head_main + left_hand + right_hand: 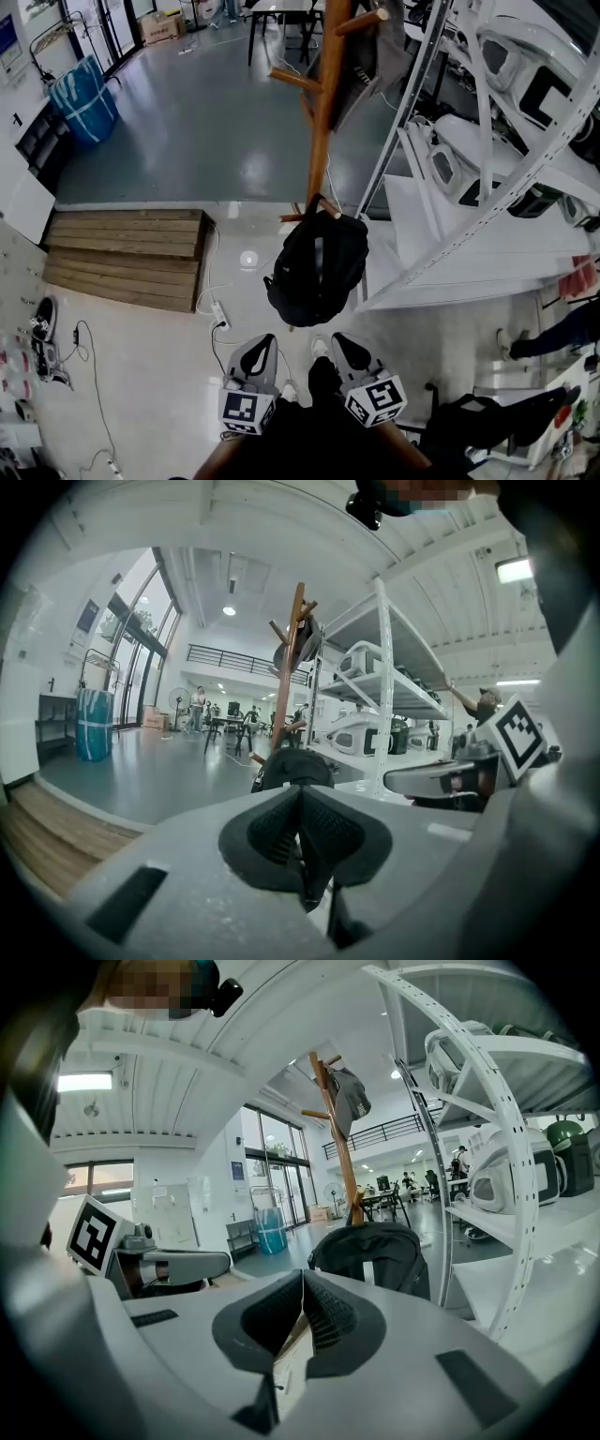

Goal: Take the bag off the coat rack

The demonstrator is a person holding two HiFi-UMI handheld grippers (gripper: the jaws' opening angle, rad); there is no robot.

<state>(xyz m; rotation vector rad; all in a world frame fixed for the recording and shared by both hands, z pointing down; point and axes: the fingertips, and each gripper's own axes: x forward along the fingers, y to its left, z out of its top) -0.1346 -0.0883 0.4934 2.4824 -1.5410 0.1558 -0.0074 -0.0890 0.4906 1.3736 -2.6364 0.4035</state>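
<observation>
Head view: white shelving [441,234] beside bag [317,267]

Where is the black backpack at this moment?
In the head view's centre, the black backpack hangs low on the wooden coat rack, just left of the white shelving.

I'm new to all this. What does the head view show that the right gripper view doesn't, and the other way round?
Only the head view: the power strip with its white cable on the floor, and the sneakers by the left wall.
Only the right gripper view: the ceiling light, the upstairs railing, and the right gripper with its jaws closed, nothing between them.
Both: the black backpack hanging on a low peg of the wooden coat rack, beside the white shelving.
</observation>
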